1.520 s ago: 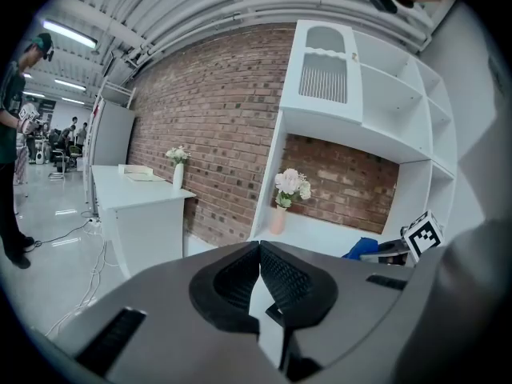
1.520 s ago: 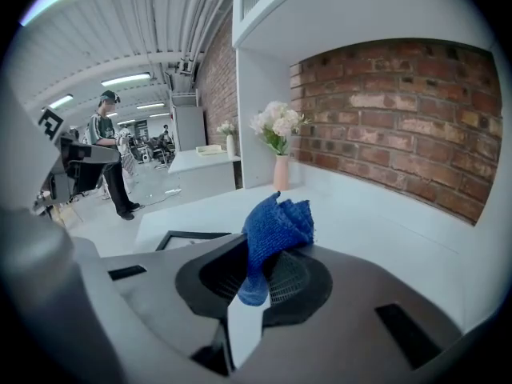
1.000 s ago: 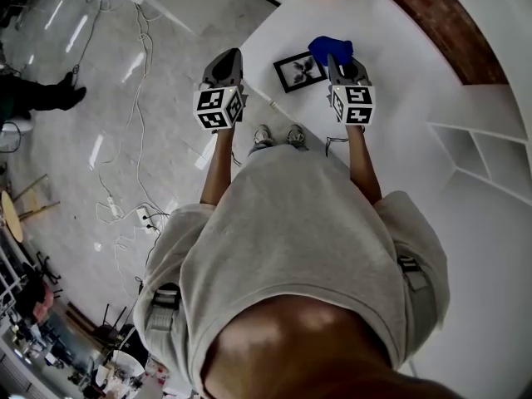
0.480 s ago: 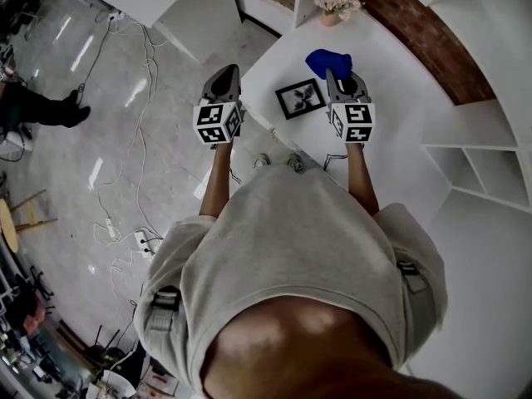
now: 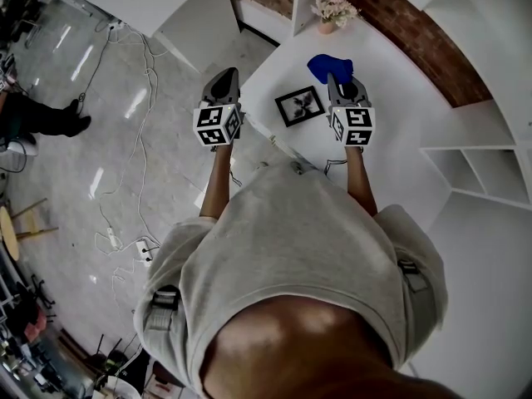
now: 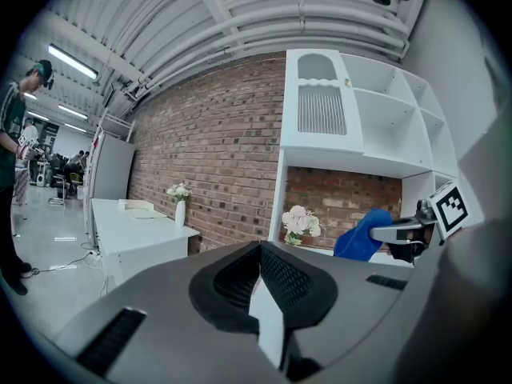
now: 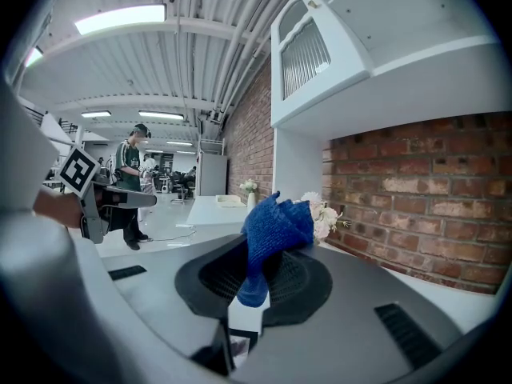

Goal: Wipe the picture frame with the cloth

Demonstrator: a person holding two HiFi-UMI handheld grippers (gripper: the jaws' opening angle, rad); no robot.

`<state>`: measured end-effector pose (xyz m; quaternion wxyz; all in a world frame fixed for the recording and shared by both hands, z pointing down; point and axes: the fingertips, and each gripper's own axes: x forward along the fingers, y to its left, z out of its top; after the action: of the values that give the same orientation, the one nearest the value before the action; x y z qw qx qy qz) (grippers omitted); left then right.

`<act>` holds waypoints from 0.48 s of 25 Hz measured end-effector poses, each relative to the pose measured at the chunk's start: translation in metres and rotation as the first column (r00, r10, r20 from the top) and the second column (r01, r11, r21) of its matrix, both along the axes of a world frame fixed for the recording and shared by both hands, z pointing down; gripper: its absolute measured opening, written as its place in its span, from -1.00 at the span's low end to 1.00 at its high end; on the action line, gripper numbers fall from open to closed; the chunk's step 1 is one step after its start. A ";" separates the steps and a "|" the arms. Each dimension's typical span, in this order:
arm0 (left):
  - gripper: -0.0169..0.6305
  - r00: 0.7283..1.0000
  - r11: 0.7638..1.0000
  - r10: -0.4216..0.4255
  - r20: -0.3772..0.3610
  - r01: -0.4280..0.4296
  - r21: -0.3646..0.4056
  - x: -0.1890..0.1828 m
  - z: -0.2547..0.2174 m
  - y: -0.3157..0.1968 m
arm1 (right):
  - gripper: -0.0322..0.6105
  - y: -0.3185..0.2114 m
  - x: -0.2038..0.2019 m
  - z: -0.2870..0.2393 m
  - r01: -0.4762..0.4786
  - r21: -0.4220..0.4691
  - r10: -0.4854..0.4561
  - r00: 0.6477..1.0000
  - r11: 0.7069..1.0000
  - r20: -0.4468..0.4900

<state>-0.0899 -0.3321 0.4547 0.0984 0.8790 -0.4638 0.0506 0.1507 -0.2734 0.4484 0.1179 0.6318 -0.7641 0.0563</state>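
Right now the right gripper (image 5: pixel 337 80) has its jaws clamped on the blue cloth (image 5: pixel 329 62). In the right gripper view the cloth bunches up & pokes out past the tips, w/ a short tail hanging down between them. The picture frame (image 5: pixel 299 105) lies flat on the white worktop (image 5: pixel 399 90), upper middle of the head view. It's just left of the right gripper & a bit lower in the view than the cloth. The cloth looks held up off the frame, not yet on it. The left gripper (image 5: pixel 223 75) sits further left, over the floor off the worktop's edge, jaws closed together w/ nothing in them. Step in hand, as I read it: bring the cloth down onto the frame & start wiping. To do it well, tilt the right gripper so the cloth wad, not the hard jaw tips, meets the frame's face. Keep the grip firm so the cloth doesn't slip out. Use light pressure & long strokes edge to edge, then do the border. The frame is loose & prob. light, so it may slide on the smooth top; worth bringing the left gripper in to pin a corner first. Watch the flower vase (image 5: pixel 331 8) at the top of the view, not far beyond the cloth, & stop strokes short of it.
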 end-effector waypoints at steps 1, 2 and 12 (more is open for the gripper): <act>-0.90 1.000 1.000 0.001 0.000 -0.001 0.000 0.000 0.000 -0.001 | -0.73 0.000 0.000 0.001 -0.002 -0.001 0.002 1.000 1.000 0.000; -0.90 1.000 1.000 0.003 0.001 -0.003 0.000 0.001 0.001 -0.002 | -0.73 -0.001 0.001 0.001 -0.004 -0.001 0.004 1.000 1.000 0.001; -0.90 1.000 1.000 0.016 -0.001 -0.016 -0.008 0.007 0.001 -0.002 | -0.73 -0.001 0.004 0.002 -0.016 -0.007 0.016 1.000 1.000 0.003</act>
<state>-0.0827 -0.3345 0.4561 0.1015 0.8823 -0.4565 0.0529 0.1548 -0.2744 0.4505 0.1187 0.6372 -0.7590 0.0608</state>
